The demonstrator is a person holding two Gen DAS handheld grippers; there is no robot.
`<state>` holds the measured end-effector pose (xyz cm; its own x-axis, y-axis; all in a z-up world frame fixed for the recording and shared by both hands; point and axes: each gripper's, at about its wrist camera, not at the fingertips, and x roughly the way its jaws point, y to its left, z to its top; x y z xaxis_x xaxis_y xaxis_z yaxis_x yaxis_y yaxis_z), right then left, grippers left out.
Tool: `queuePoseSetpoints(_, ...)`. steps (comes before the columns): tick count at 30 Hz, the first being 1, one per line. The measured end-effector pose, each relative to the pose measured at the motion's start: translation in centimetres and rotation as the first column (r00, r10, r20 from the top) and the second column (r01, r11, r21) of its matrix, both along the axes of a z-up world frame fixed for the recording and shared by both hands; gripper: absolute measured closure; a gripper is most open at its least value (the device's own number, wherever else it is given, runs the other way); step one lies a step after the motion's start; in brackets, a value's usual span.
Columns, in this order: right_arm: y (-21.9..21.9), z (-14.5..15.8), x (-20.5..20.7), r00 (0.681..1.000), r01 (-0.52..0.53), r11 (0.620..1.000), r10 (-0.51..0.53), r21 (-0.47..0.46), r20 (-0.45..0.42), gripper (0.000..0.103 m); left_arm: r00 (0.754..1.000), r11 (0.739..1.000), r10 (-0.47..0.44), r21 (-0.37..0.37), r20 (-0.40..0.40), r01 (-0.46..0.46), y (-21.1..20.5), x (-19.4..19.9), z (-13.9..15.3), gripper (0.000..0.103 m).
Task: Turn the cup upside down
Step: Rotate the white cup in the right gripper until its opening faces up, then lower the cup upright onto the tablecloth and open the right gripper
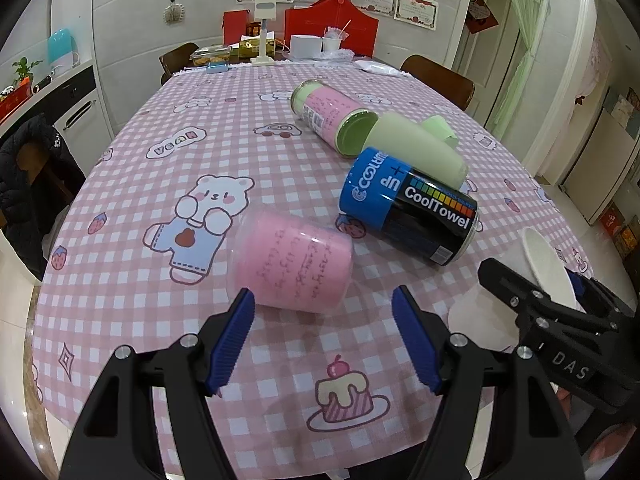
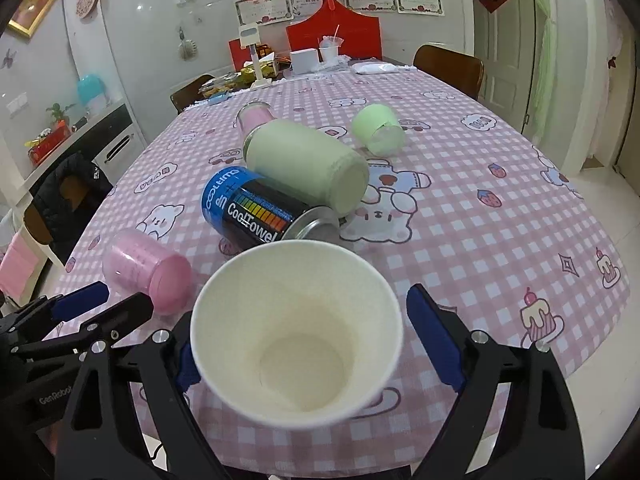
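Observation:
A white paper cup sits between the fingers of my right gripper, its open mouth tilted up toward the camera. The jaws stand wide around it; the right pad shows a gap to the cup wall, and the left pad is mostly hidden behind the cup. In the left wrist view the cup shows at the right edge with the right gripper's fingers around it. My left gripper is open and empty, just in front of a pink canister lying on its side.
On the pink checked tablecloth lie a blue-black CoolTowel can, a pale green canister, a pink-and-green tube and a small green cup. Boxes and clutter stand at the far end. Chairs ring the table.

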<state>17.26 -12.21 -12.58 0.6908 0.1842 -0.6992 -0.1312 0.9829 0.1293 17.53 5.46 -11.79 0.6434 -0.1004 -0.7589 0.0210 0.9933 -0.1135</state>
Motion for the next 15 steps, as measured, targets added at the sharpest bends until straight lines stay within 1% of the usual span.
queuePoseSetpoints(12, 0.1, -0.1, -1.0, 1.000, -0.016, 1.000, 0.016, 0.008, -0.018, 0.017, 1.000, 1.000, 0.006, -0.006, -0.001, -0.006, 0.0, -1.1, 0.1, 0.033)
queuePoseSetpoints(15, 0.1, -0.1, -1.2, 1.000, -0.009, 1.000, 0.009, 0.003, -0.019, 0.012, 1.000, 1.000, 0.011, -0.004, 0.003, -0.011, 0.2, -1.5, 0.2, 0.033)
